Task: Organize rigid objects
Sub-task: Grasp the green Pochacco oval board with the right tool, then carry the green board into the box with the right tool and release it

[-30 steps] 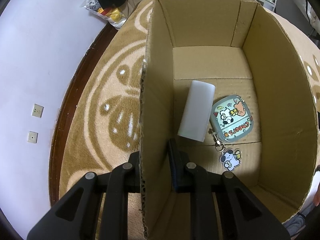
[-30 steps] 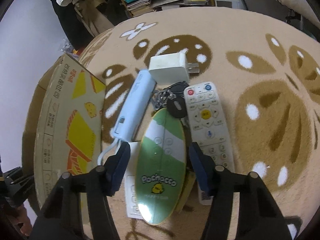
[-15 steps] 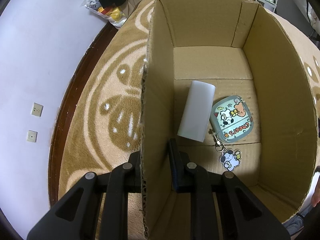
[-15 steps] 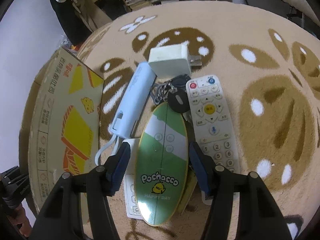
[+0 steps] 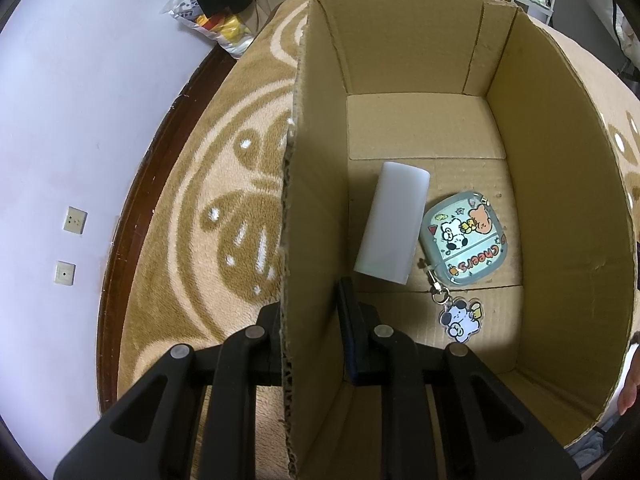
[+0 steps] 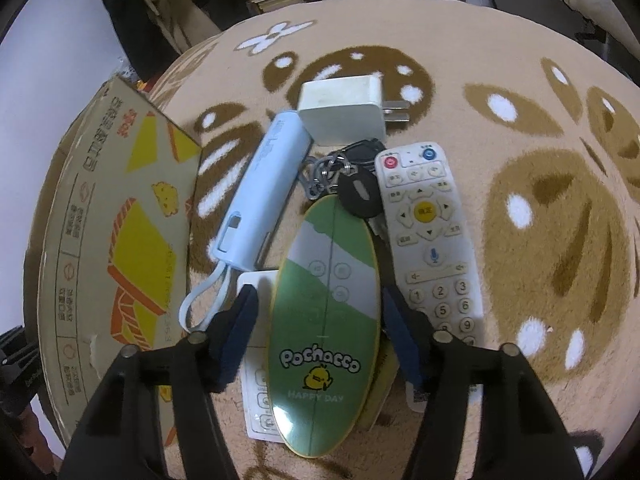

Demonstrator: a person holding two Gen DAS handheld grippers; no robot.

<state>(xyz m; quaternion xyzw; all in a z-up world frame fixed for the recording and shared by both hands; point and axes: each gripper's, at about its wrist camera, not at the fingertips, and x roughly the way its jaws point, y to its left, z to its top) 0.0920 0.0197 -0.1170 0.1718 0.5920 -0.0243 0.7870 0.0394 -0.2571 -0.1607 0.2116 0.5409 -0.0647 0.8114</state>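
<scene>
An open cardboard box (image 5: 560,208) sits on a tan and brown patterned rug (image 5: 192,240), close to a white wall with a dark wooden skirting. The left tongs (image 5: 312,320) are clamped tight on the box's left wall, one finger outside against the rug side and one inside, low near the floor of the box. Inside the box lie a white rounded block (image 5: 394,228) and, just to its right and touching it, a small square case (image 5: 464,244) printed with cartoon animals, with a keychain charm (image 5: 460,318) trailing from its corner. The far half of the box floor is bare, and so is the strip along the right wall. In the right wrist view the same box (image 6: 120,240) stands at the left edge, its printed side just beside a tight cluster of things on the rug. The right tongs (image 6: 320,312) stand half open, one finger on each side of a green and white oval case (image 6: 328,312) marked Pochacco; whether the pads press on its edges I cannot tell. A pale blue power bank (image 6: 260,196) lies along its left, a white remote (image 6: 428,224) along its right, a bunch of keys (image 6: 348,184) at its far tip, and a white plug adapter (image 6: 344,108) beyond those. A white card (image 6: 256,380) lies partly under the oval case. To the right of the remote the rug is open.
</scene>
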